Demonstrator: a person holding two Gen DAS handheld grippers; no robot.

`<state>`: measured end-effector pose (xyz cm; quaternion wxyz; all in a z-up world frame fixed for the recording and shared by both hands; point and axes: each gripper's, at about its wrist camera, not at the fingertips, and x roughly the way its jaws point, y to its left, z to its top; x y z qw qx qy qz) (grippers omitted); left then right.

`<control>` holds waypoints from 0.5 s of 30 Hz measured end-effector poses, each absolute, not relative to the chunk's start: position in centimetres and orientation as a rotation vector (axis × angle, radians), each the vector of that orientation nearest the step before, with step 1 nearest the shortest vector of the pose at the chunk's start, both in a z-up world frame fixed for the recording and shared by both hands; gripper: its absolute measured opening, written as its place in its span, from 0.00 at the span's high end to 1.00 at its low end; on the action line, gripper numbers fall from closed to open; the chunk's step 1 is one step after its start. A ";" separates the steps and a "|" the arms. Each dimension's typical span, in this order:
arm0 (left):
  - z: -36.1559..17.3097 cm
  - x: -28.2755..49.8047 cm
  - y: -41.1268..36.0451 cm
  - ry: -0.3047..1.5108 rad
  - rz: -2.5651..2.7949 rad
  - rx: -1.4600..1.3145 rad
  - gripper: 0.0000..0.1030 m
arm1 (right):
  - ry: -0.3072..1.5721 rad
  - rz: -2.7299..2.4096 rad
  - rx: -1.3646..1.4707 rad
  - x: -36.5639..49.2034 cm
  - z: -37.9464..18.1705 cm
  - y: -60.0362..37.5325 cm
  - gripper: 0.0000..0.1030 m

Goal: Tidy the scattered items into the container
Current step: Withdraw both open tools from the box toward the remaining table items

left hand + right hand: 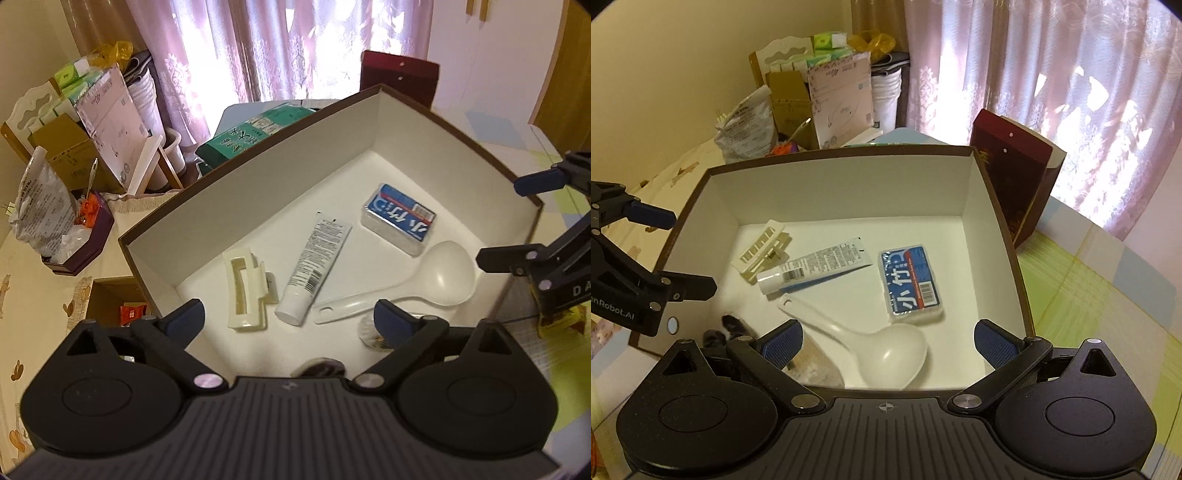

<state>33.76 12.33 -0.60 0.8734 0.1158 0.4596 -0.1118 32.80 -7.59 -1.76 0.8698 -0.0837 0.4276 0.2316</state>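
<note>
1. Container [1001, 229], a brown box with white inside, standing open on a table [1108, 295] with a pastel checked cloth, near the far edge.
2. Inside, on the white floor: a cream hair claw [762, 251] toward the box's left wall, a white tube [812, 267] lying just beside it, cap toward the near side.
3. Blue-labelled clear case [910, 282] lying flat toward the right wall, apart from the tube.
4. White rice paddle [864, 341] lying near the front wall, handle end close under the tube's cap, scoop end just below the blue case.
5. Small dark-and-light item [729, 328] in the near left corner, partly hidden and too blurred to name; another pale blurred item [369, 330] by the front wall, likewise unclear.
6. Left gripper [290, 319] hovering over the front part of the box, jaws spread wide, nothing between the pads.
7. Right gripper [888, 343] hovering over the front wall too, jaws likewise wide apart, pads touching nothing, paddle lying below them on the floor.
8. Beyond the box: a dark red bag [1015, 184] at its far right corner, cardboard boxes [798, 107] and a crinkled plastic bag [746, 125] past its far left, pink curtains [1052, 74] behind.
</note>
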 end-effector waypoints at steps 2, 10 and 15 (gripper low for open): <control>-0.1 33.0 12.1 0.952 -0.232 0.239 0.06 | 0.886 0.483 -0.172 32.1 -1.4 -7.7 0.00; 1.5 29.6 11.7 0.917 -0.220 0.230 0.06 | 0.853 0.481 -0.159 29.0 0.1 -8.5 0.00; 2.5 27.4 11.5 0.897 -0.207 0.220 0.05 | 0.838 0.485 -0.163 27.0 0.9 -9.0 0.00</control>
